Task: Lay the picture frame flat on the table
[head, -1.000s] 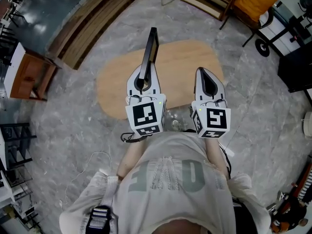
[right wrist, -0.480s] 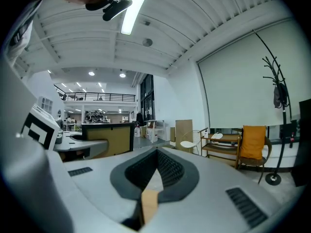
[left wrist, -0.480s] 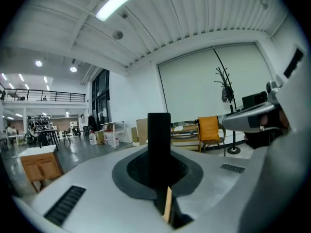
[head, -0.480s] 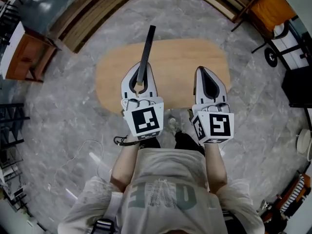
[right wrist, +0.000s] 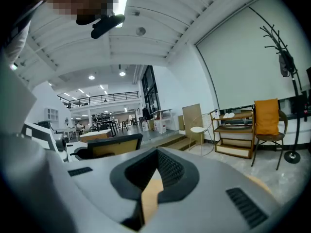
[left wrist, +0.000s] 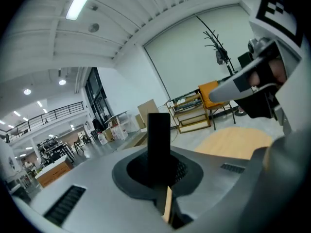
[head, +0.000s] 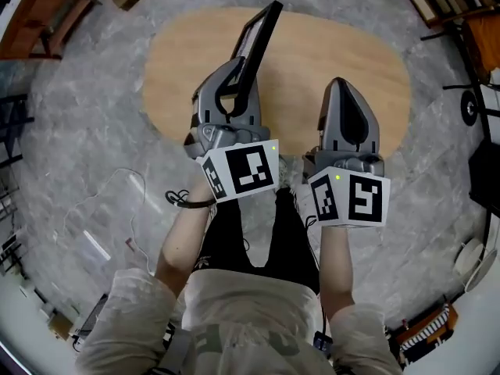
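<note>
Frame (head: 254, 41): it is showing as a thin, dark, flat panel. From the head view it is presenting edge-on, with black edging and a narrow grey strip of its face visible on the left. From the right gripper view, the frame (right wrist: 104, 145) is showing its broad side, a black border around a tan panel. It is standing on edge, not lying flat.

Count: one frame, one table (head: 328, 53), two grippers, each carrying one marker cube.

Left gripper (head: 237, 73): its jaws are clamping the near end of the frame. In the left gripper view, the frame (left wrist: 159, 140) is rising as a black bar straight out from between the closed jaws of that gripper (left wrist: 164, 198).

Right gripper (head: 342, 86): its jaws are meeting at the tips with nothing between them, as the right gripper view (right wrist: 146, 198) is confirming. It is sitting beside the left gripper, apart from the frame.

Position: the frame is projecting forward from the left gripper's tips, slanting away to the person's right, over the left part of the oval wooden table. Whether its lower edge is touching the tabletop is not determinable from these views.
</note>
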Motion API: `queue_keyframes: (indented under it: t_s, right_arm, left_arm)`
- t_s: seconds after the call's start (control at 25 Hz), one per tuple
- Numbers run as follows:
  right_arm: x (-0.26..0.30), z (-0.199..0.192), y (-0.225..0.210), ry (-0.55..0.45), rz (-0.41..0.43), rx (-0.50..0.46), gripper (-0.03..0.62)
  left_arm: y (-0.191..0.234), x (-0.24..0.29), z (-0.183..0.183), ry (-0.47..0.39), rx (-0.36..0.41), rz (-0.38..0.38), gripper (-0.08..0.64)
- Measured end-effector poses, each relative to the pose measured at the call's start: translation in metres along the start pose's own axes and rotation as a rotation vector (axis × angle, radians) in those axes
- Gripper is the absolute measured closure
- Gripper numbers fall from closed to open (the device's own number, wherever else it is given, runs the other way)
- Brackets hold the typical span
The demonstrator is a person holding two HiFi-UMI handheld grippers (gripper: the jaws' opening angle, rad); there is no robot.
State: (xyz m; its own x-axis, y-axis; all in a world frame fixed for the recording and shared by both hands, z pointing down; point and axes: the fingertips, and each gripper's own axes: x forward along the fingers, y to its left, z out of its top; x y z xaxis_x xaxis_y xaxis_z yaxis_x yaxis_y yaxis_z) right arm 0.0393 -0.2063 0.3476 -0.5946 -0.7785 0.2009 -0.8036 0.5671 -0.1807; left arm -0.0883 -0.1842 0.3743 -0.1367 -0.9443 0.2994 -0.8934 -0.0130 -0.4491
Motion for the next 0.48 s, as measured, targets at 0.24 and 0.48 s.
queue_keyframes:
  t_s: [0.24, 0.48]
  right_arm:
    - [0.031, -0.08, -0.003, 0.069, 0.003, -0.023, 0.586]
    - [0.043, -0.137, -0.001, 0.143, 0.009, -0.048, 0.586]
  left_arm:
    - [-0.018, 0.032, -0.077, 0.043, 0.174, -0.011, 0.541]
    - [-0.037, 0.058, -0.135, 0.102, 0.382, -0.043, 0.541]
